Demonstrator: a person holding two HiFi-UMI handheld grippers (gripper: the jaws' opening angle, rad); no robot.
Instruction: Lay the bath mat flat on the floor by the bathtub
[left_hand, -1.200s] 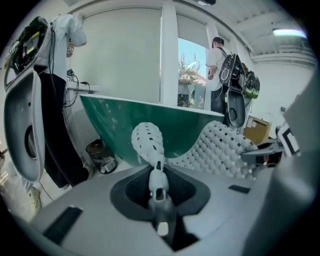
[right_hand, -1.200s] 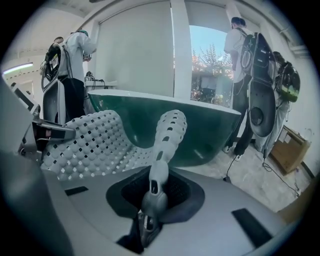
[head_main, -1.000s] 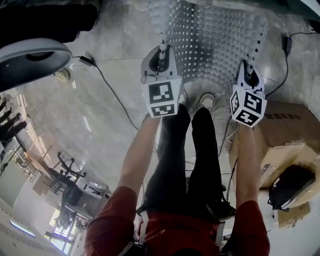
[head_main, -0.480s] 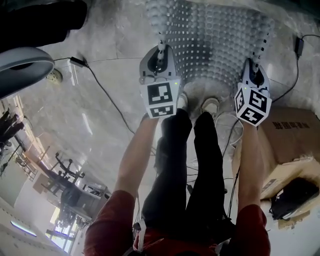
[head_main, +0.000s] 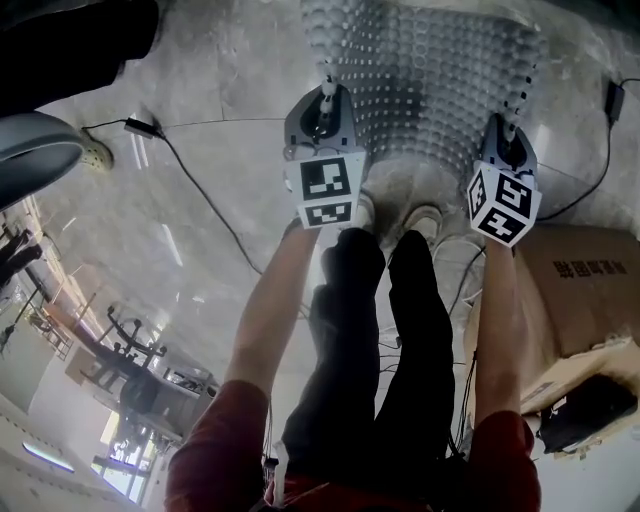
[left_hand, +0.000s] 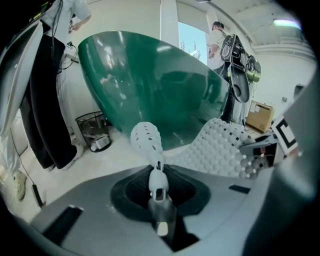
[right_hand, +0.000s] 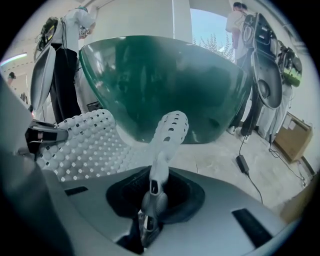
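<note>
The white bath mat (head_main: 425, 75), knobbly and full of holes, hangs between my two grippers above the marble floor. My left gripper (head_main: 326, 92) is shut on the mat's left corner (left_hand: 146, 141), which sticks up from its jaws. On the other side, my right gripper (head_main: 517, 100) is shut on the right corner (right_hand: 170, 131). The rest of the mat (left_hand: 225, 150) sags between them. The dark green bathtub (left_hand: 150, 85) stands close ahead and fills the right gripper view (right_hand: 165, 85). Each gripper shows at the edge of the other's view.
The person's shoes (head_main: 420, 212) stand just under the mat's near edge. A cardboard box (head_main: 590, 290) sits at the right. Cables (head_main: 200, 175) and a power adapter (right_hand: 242, 162) lie on the floor. A wire wastebasket (left_hand: 92, 131) and hanging dark clothes (left_hand: 45, 100) are left of the tub.
Both grippers have carried the mat a little forward over the floor, and the box and the grey dish at the left have slid toward the picture's edges. The grips are unchanged.
</note>
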